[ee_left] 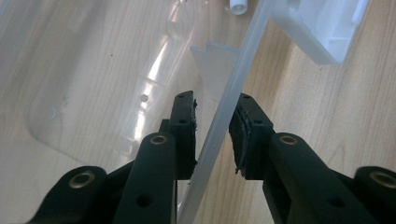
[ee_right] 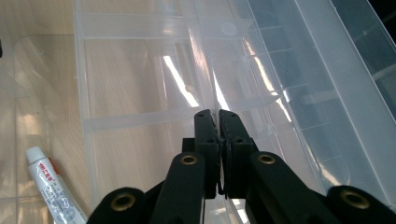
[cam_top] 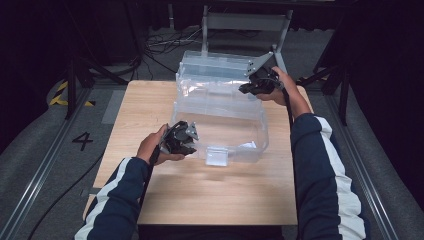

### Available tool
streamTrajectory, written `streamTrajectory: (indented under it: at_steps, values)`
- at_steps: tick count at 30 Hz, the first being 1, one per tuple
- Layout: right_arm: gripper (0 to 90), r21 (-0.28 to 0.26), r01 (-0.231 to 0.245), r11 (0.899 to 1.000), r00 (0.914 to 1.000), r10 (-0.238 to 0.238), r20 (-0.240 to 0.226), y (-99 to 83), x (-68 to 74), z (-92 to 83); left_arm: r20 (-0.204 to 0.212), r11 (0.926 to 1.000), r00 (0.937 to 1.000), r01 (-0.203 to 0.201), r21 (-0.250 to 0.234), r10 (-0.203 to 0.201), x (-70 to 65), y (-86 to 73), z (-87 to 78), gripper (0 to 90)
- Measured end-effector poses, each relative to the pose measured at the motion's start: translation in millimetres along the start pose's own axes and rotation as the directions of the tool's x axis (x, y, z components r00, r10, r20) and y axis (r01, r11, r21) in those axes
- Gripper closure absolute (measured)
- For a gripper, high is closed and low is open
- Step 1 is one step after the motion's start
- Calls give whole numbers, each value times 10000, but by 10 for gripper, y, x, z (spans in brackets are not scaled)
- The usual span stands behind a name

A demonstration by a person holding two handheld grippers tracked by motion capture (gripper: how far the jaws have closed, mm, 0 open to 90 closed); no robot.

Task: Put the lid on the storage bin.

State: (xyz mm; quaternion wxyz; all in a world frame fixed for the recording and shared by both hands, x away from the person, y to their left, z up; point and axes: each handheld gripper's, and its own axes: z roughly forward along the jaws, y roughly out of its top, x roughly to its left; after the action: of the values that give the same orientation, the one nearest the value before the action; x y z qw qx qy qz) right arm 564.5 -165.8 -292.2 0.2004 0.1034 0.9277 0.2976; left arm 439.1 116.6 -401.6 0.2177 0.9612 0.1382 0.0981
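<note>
Wooden table — clear plastic box, perhaps hinged, claw-gripped.

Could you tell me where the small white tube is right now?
In the right gripper view, the small white tube lies at the bottom left, inside the clear plastic box, just left of a divider wall and the right gripper.

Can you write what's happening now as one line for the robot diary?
left hand-held gripper: open astride clear box rim | right hand-held gripper: shut on divider wall | tube: lying in box
</note>
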Motion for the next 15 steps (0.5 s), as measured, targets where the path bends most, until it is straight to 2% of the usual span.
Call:
streamTrajectory:
  at_steps: [3, 10, 15]
  values:
    - [879, 165, 181, 9997, 9998, -183, 121, 30, 36, -7, 34, 10000, 10000, 60, -13, -60, -2, -1, 0, 721]
    - [885, 29, 295, 9996, 9994, -295, 163, 26, 94, -42, 50, 9996, 9996, 285, -13, -285, -10, -1, 0, 714]
    - [889, -81, 409, 9991, 9992, -409, 26, 42, 126, -80, 7, 9990, 9990, 449, 16, -449, -20, 3, 2, 710]
